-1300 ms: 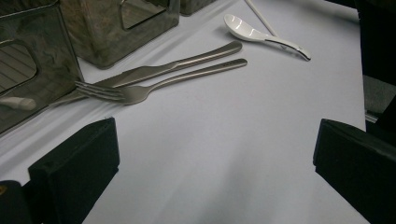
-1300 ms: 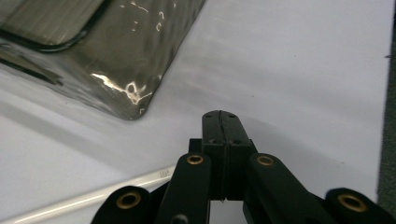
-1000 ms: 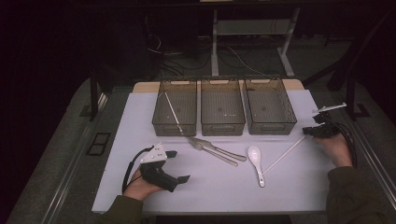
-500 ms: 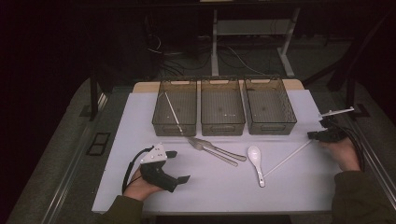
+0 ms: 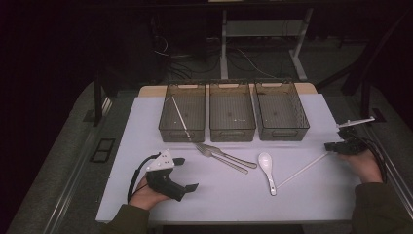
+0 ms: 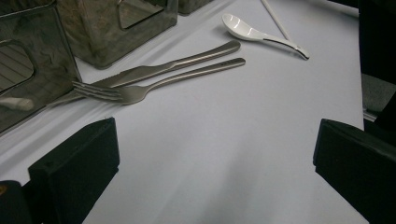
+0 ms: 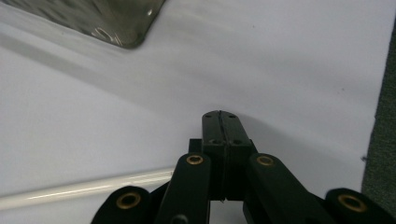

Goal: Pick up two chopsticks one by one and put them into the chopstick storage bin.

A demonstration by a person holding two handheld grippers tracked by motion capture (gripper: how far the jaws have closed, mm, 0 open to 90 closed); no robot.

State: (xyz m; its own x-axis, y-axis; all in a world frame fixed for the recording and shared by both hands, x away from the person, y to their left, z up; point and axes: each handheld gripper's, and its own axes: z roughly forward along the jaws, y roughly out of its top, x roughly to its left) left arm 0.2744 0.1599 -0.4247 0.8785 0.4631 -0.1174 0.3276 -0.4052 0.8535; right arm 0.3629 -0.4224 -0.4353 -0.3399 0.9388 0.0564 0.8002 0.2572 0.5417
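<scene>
My left gripper rests on the white table at the near left, held in a hand, and stands open with nothing between its jaws. It points at a steel fork and knife lying side by side. Beyond them lie a white spoon and a white chopstick. My right gripper is low at the table's right edge, its jaws shut with nothing at their tips. The chopstick runs under its linkage, where its end is hidden.
Three smoky clear bins stand in a row at the back. A second chopstick leans in the left one. A corner of the right bin is close ahead of the right gripper. The table edge lies just to its right.
My right gripper has drifted a little to the right and toward the near side, staying shut. The chopstick's far end shifted with it. The left gripper has not moved.
</scene>
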